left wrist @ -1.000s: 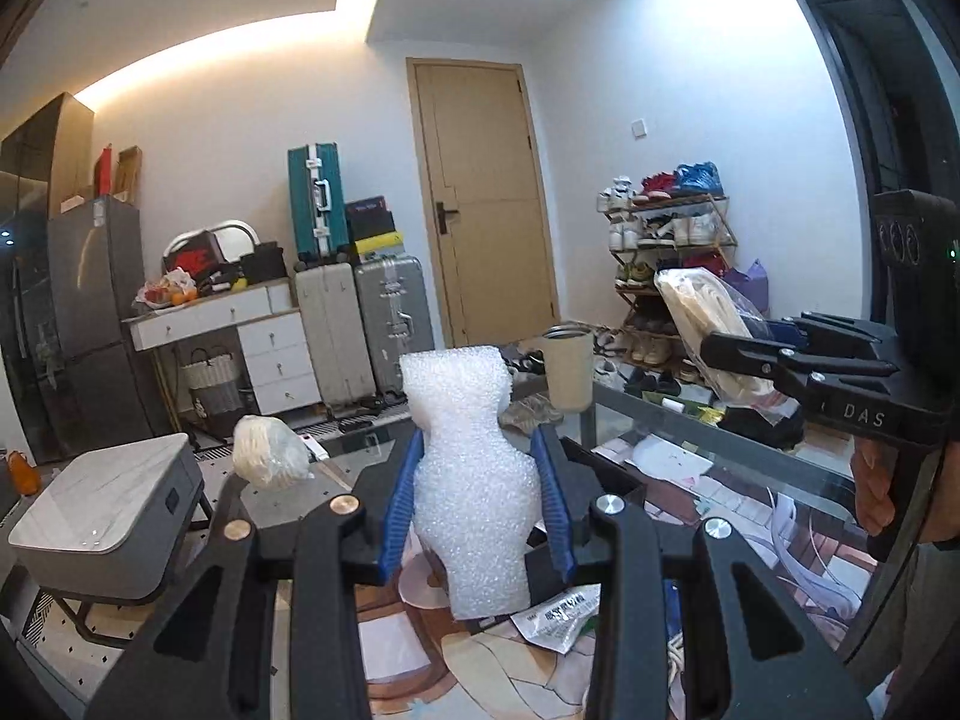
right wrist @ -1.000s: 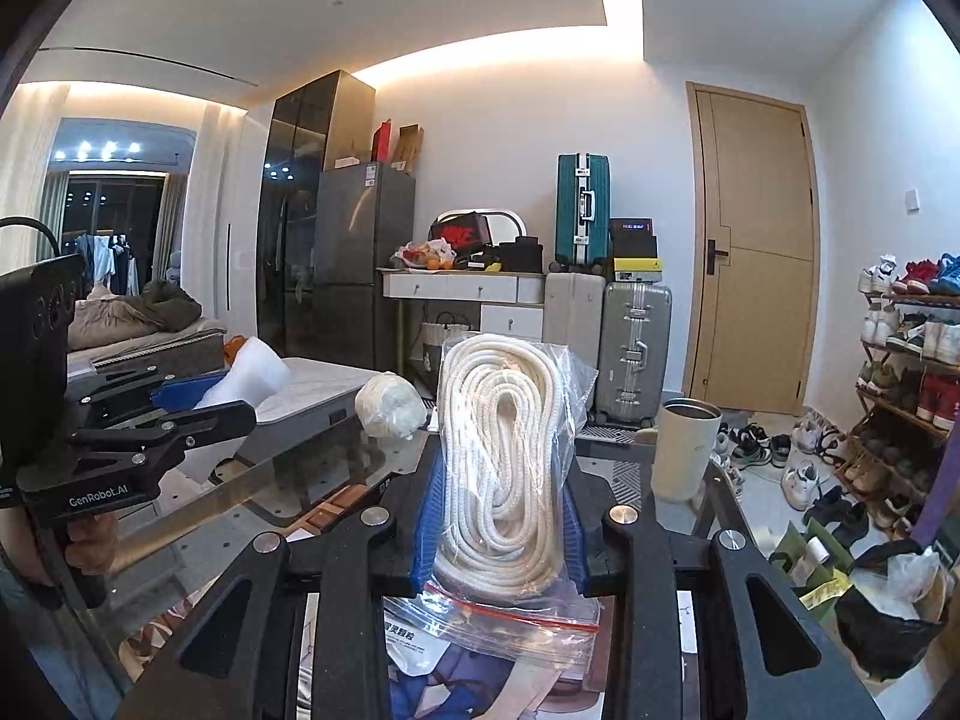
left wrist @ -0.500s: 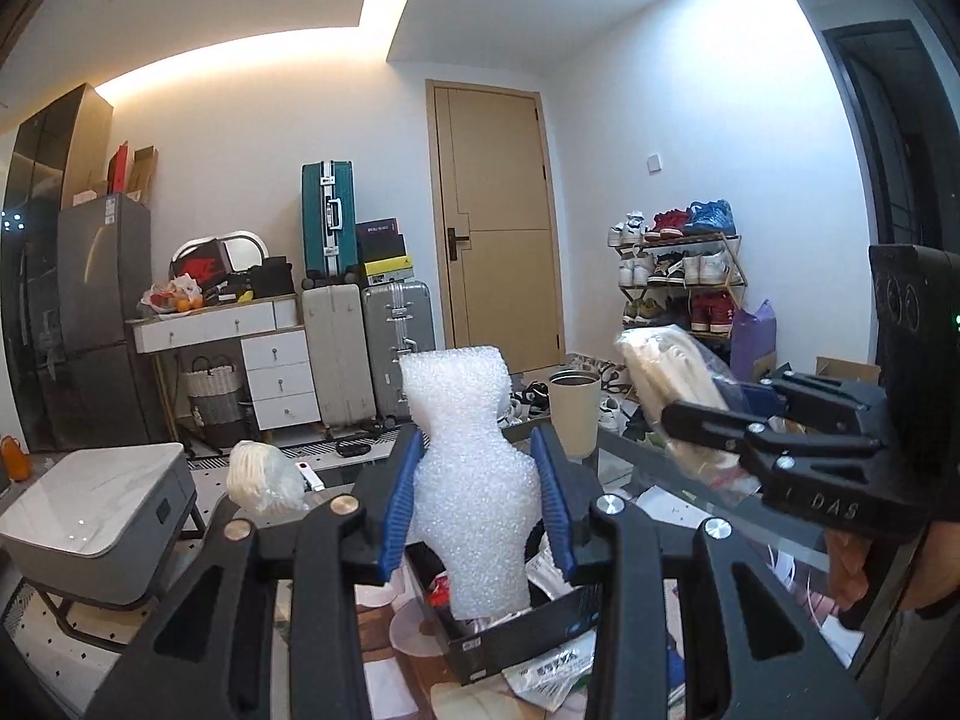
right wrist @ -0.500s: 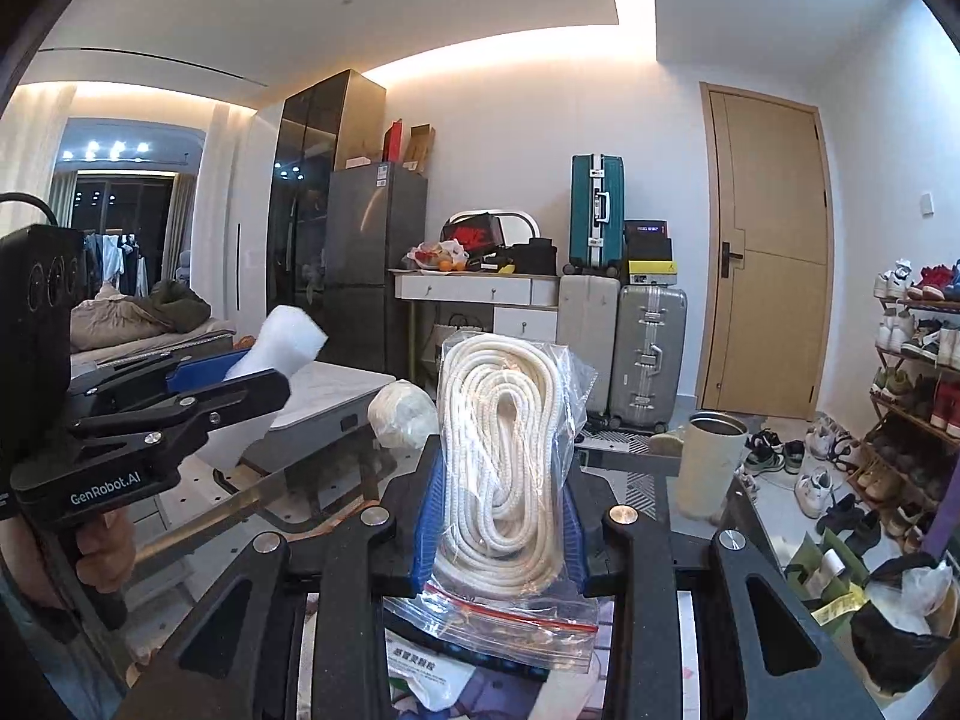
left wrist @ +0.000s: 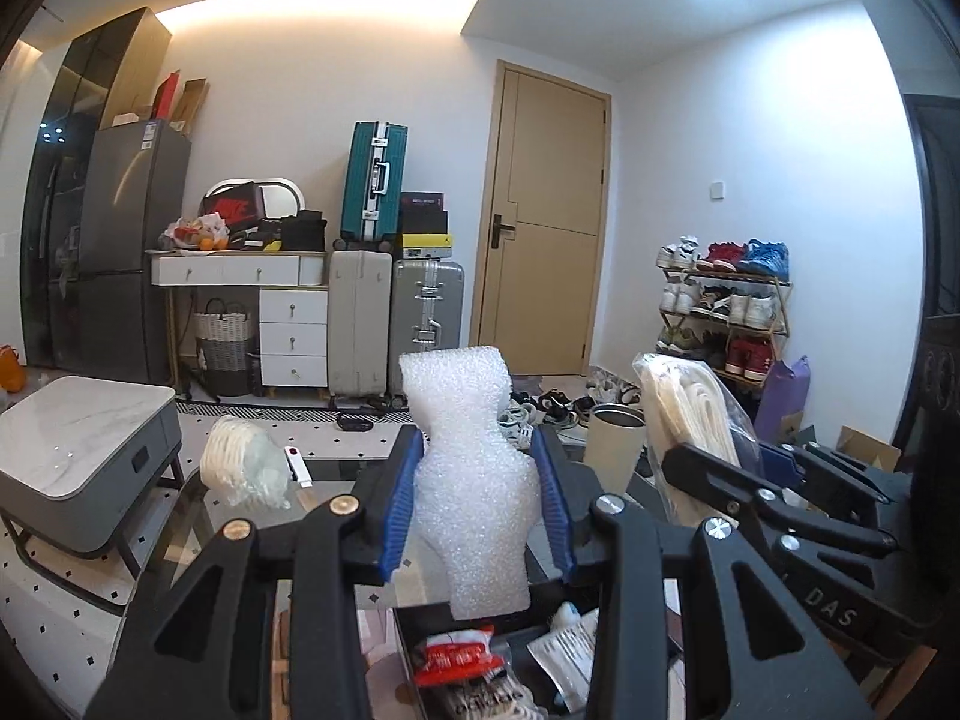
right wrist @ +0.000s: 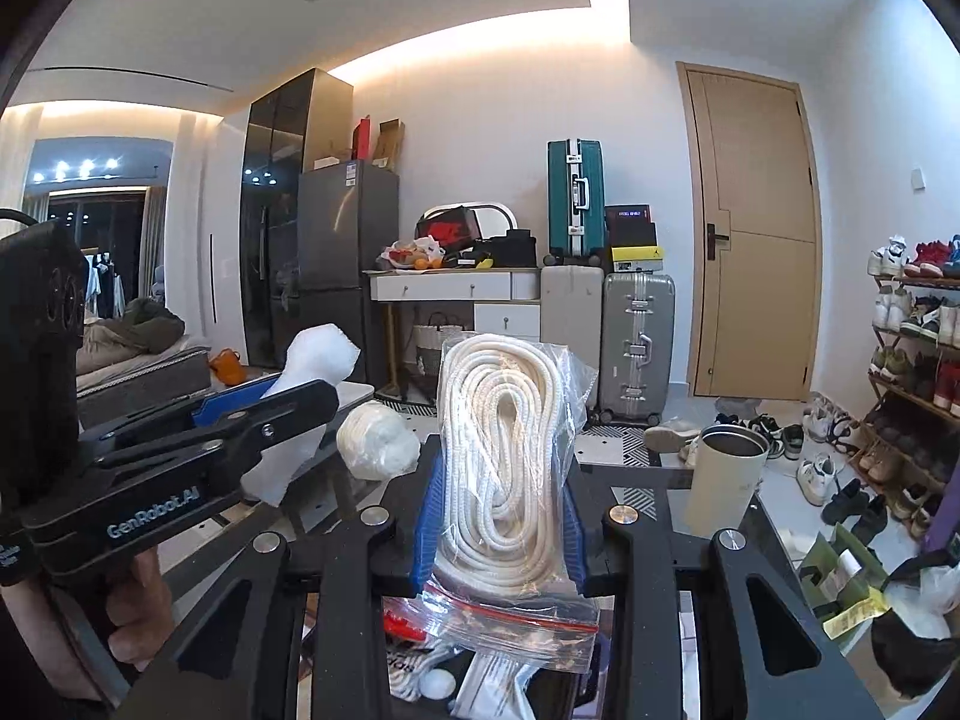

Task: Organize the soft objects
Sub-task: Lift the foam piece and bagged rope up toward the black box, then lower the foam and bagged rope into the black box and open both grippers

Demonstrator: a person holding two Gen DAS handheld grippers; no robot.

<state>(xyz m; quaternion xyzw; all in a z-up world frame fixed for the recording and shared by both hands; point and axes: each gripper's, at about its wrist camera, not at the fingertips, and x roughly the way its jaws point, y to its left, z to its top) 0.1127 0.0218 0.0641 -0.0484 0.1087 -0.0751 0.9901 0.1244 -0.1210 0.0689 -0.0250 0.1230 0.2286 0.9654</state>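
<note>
My left gripper [left wrist: 477, 510] is shut on a white foam sheet [left wrist: 468, 480], held upright above a dark box [left wrist: 480, 654] on the glass table. It also shows in the right wrist view [right wrist: 312, 378]. My right gripper [right wrist: 501, 516] is shut on a clear zip bag of white rope [right wrist: 504, 456], also upright; the bag shows at the right of the left wrist view [left wrist: 684, 414]. A bagged white bundle [left wrist: 240, 471] lies on the table's far left part and also shows in the right wrist view [right wrist: 378, 441].
A beige cup [left wrist: 612, 450] stands on the table's far right part. The box holds packets and a red-white pouch [left wrist: 456, 654]. A grey side table [left wrist: 78, 456] stands left. Suitcases [left wrist: 426, 312], drawers and a shoe rack [left wrist: 720, 312] line the walls.
Both grippers have risen and tilted a little, still holding their items. The right gripper with the rope bag has moved closer to the left one. The dark box has come into view below.
</note>
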